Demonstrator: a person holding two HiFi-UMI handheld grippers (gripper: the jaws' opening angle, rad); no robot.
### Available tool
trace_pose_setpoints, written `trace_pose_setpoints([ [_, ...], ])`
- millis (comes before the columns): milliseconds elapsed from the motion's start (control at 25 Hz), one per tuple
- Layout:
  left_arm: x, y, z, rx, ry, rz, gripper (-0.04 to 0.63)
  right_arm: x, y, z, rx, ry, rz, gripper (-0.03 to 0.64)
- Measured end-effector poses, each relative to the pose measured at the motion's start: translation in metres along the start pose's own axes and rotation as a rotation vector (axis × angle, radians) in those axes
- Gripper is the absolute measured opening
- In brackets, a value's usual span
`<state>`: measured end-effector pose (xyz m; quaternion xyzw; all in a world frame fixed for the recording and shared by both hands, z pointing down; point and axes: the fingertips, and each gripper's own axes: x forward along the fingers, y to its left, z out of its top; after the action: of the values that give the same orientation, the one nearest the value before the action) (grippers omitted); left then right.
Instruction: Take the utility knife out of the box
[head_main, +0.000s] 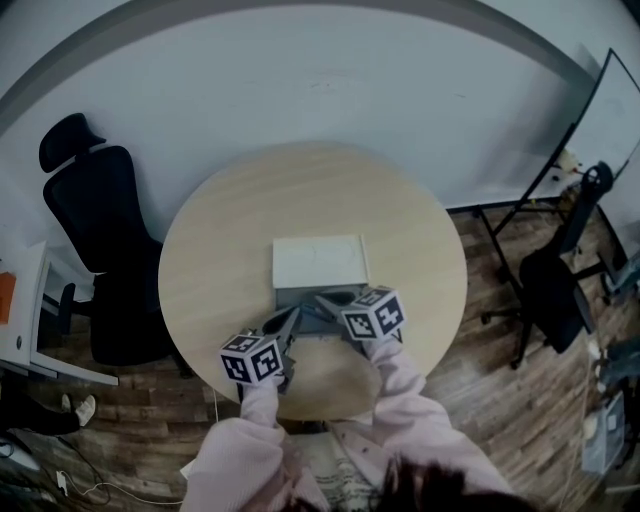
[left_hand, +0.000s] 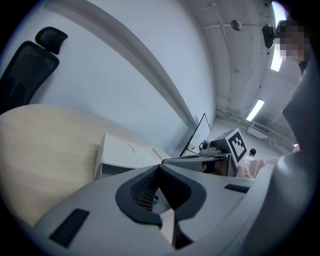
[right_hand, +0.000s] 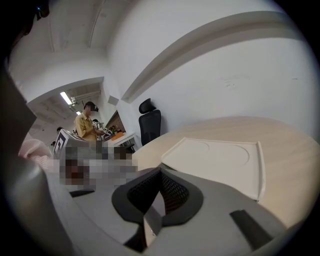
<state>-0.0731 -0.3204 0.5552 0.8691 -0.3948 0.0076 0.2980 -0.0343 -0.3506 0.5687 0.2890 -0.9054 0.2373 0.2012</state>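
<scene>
A box with a flat white lid (head_main: 318, 262) and a grey front (head_main: 296, 297) stands in the middle of the round wooden table (head_main: 220, 250). The lid is down and no utility knife shows in any view. My left gripper (head_main: 295, 316) and right gripper (head_main: 322, 300) hover side by side just before the box's near side. In the left gripper view the left gripper (left_hand: 159, 168) has its jaws together, with the box (left_hand: 125, 152) just beyond. The right gripper (right_hand: 160, 170) is likewise shut and empty, with the lid (right_hand: 220, 162) ahead of it.
A black office chair (head_main: 100, 220) stands left of the table, and a white desk (head_main: 25, 320) is at the far left. Another dark chair (head_main: 555, 285) and a whiteboard on a stand (head_main: 600, 120) are to the right. A person (right_hand: 89, 125) stands far off in the room.
</scene>
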Motion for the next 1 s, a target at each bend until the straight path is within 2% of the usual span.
trace_pose_setpoints([
  [520, 0.007, 0.011, -0.015, -0.038, 0.051, 0.005, 0.005, 0.023, -0.005, -0.021, -0.076, 0.191, 0.045, -0.002],
  [1000, 0.006, 0.014, -0.025, -0.065, 0.076, 0.007, 0.005, 0.034, -0.02, -0.041, -0.145, 0.318, -0.007, 0.002],
])
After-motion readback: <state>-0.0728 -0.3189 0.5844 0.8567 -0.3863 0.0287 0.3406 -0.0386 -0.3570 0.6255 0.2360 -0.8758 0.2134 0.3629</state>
